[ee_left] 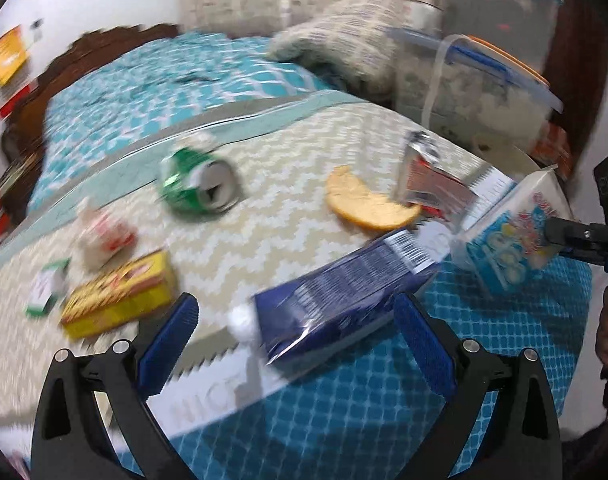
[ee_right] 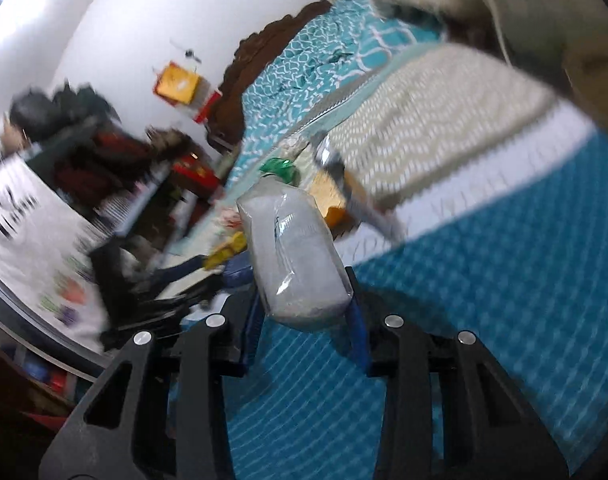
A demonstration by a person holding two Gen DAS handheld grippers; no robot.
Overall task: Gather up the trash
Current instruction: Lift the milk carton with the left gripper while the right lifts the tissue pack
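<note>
Trash lies on a beige zigzag mat (ee_left: 264, 232) on a bed. My left gripper (ee_left: 296, 320) is open, its blue pads either side of a dark blue wrapper pack (ee_left: 344, 296). Beyond lie a crushed green can (ee_left: 200, 184), an orange peel (ee_left: 368, 204), a silver wrapper (ee_left: 432, 176), a yellow box (ee_left: 120, 296) and small crumpled papers (ee_left: 100, 232). My right gripper (ee_right: 304, 300) is shut on a clear plastic snack bag (ee_right: 296, 256); the left wrist view shows it at the right as a blue and white printed bag (ee_left: 512, 232).
A teal patterned bedspread (ee_left: 364, 408) covers the bed. Clear plastic storage bins (ee_left: 484, 80) and a grey knitted cloth (ee_left: 344, 36) stand behind the mat. A dark wooden headboard (ee_left: 104, 40) runs at the far left. Clutter fills the room's left side (ee_right: 84, 168).
</note>
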